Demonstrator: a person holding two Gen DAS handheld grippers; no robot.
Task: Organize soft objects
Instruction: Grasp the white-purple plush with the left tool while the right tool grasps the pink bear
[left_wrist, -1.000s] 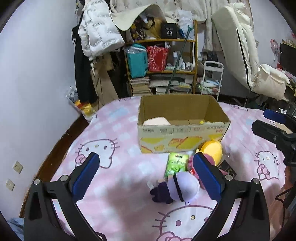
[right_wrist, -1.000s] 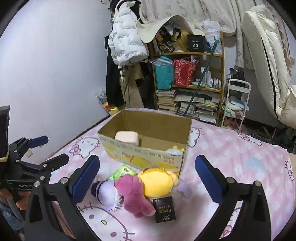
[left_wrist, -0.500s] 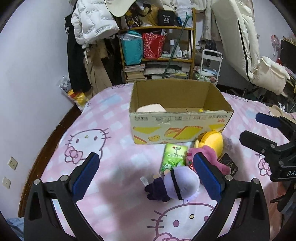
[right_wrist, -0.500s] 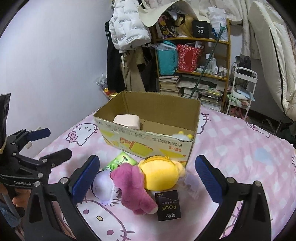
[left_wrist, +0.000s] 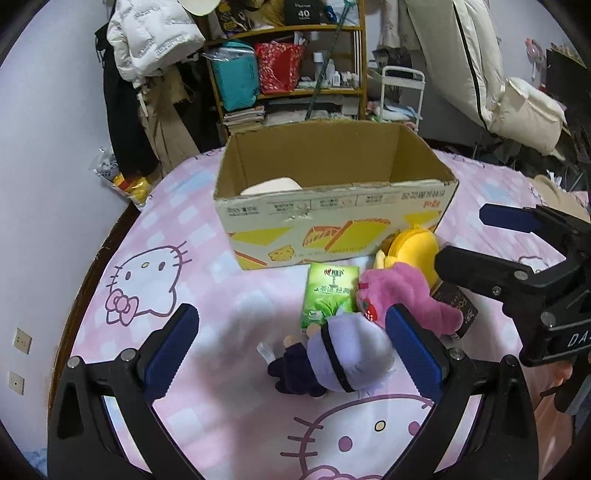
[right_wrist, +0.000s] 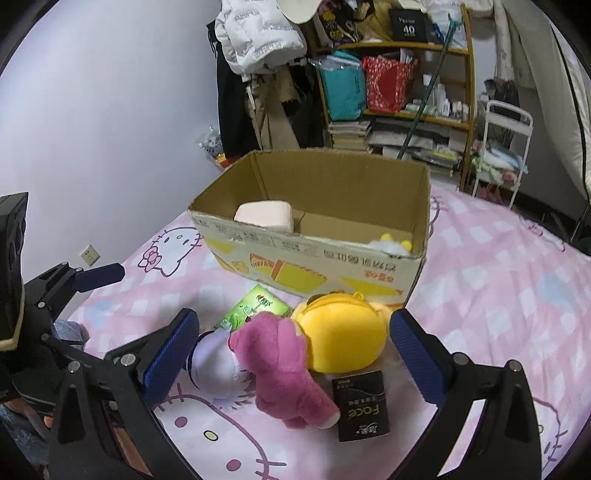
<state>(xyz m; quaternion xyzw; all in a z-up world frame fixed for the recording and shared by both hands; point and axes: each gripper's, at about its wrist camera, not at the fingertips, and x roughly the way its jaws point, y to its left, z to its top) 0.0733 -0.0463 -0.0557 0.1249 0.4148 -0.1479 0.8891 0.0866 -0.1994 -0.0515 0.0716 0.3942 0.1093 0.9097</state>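
Note:
An open cardboard box (left_wrist: 332, 210) (right_wrist: 325, 254) stands on the pink bed, with a cream cushion (right_wrist: 264, 216) and a small white-yellow toy (right_wrist: 391, 243) inside. In front of it lie a lilac plush (left_wrist: 345, 358) (right_wrist: 216, 363), a pink plush (left_wrist: 402, 299) (right_wrist: 284, 365), a yellow plush (left_wrist: 413, 247) (right_wrist: 343, 332), a green tissue pack (left_wrist: 328, 295) (right_wrist: 255, 304) and a black pack (right_wrist: 362, 404). My left gripper (left_wrist: 291, 354) is open, its jaws either side of the lilac plush. My right gripper (right_wrist: 291, 354) is open above the pink and yellow plushes.
A cluttered shelf (left_wrist: 291, 66) with bags and hanging jackets stands behind the bed. A white trolley (right_wrist: 498, 147) is at the right. The bed's left edge (left_wrist: 92, 266) runs along the wall. Each gripper shows in the other's view, the right one (left_wrist: 517, 258) and the left one (right_wrist: 66, 288).
Both grippers have moved down and forward toward the plush toys, which now appear larger and closer. Both stay open. No object has moved.

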